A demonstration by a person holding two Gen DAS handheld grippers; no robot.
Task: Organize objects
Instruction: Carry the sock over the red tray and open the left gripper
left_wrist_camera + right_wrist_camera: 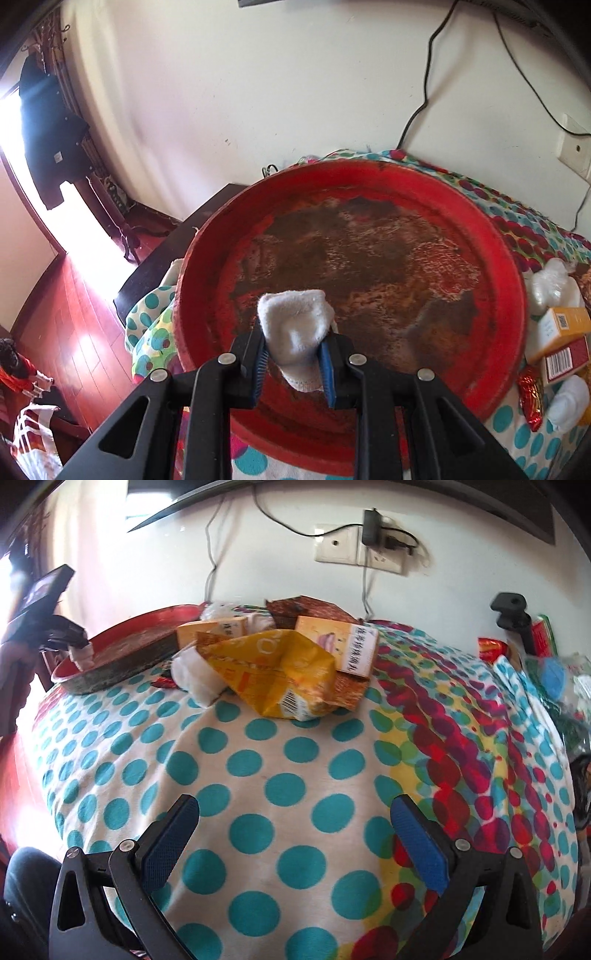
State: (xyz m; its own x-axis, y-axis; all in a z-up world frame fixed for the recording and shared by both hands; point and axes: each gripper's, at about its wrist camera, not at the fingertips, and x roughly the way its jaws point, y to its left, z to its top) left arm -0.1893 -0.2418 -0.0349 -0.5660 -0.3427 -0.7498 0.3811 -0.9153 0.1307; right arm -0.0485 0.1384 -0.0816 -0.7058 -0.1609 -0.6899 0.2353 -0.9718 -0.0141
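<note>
Polka-dot cloth (258, 775) covers the work surface, teal dots on white, with a red and yellow dotted band toward the right; white wall (258, 92) behind; wall socket plate (354, 548) with a black adapter (370, 526) plugged in, cables trailing down the wall; second white socket plate (574, 149) at the right edge of the left wrist view, black cable (424, 85) running past it; dark garment (48, 136) hanging beside a bright window at far left; red-brown wooden floor (66, 306) below; dark wooden furniture (177, 251) against the wall
</note>
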